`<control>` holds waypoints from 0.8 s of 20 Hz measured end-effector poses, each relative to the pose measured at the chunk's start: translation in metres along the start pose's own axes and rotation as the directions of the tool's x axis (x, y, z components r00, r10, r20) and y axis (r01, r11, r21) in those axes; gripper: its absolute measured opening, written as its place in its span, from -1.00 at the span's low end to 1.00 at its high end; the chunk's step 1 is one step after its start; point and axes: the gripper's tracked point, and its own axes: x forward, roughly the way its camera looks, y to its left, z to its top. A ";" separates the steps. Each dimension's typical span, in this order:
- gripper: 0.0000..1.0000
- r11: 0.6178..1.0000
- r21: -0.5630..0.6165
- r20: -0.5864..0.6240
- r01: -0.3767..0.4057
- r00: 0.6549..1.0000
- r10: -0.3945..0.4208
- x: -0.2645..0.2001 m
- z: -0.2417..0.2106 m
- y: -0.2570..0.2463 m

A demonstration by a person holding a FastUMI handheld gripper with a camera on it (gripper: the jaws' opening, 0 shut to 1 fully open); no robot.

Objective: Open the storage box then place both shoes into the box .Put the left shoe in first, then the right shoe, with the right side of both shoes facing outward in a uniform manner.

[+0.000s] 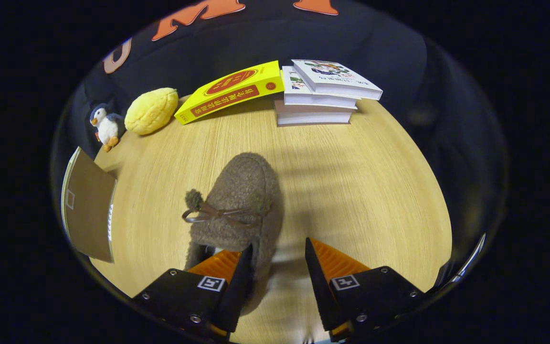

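A brown fuzzy shoe (pixel 241 200) with a thin bow and a pompom lies on the wooden table (pixel 361 191), toe pointing away from me. My gripper (pixel 279 244) is open at the shoe's heel end. One finger sits inside the shoe's opening and the other stands outside its right wall, with a gap of table between that finger and the fleece. A brown flat-sided box or panel (pixel 89 205) with a pale edge stands at the table's left side, beyond the shoe.
At the back of the table a yellow book (pixel 229 91) leans against a stack of books (pixel 320 93). A yellow bun-shaped plush (pixel 152 111) and a small penguin toy (pixel 106 126) sit at the back left. A thin pale edge (pixel 470 258) shows far right.
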 end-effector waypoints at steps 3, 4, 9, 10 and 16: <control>0.13 1.000 0.017 0.018 0.000 1.000 0.000 0.011 0.002 0.007; 0.01 1.000 0.012 0.039 0.007 0.999 -0.007 0.011 0.004 0.009; -0.76 0.998 -0.065 0.109 0.026 0.994 -0.019 0.010 0.009 0.017; -0.92 0.998 -0.056 0.099 0.018 0.995 -0.013 0.007 0.008 0.019; -0.92 1.000 0.021 0.089 0.004 0.996 -0.006 -0.045 0.017 0.035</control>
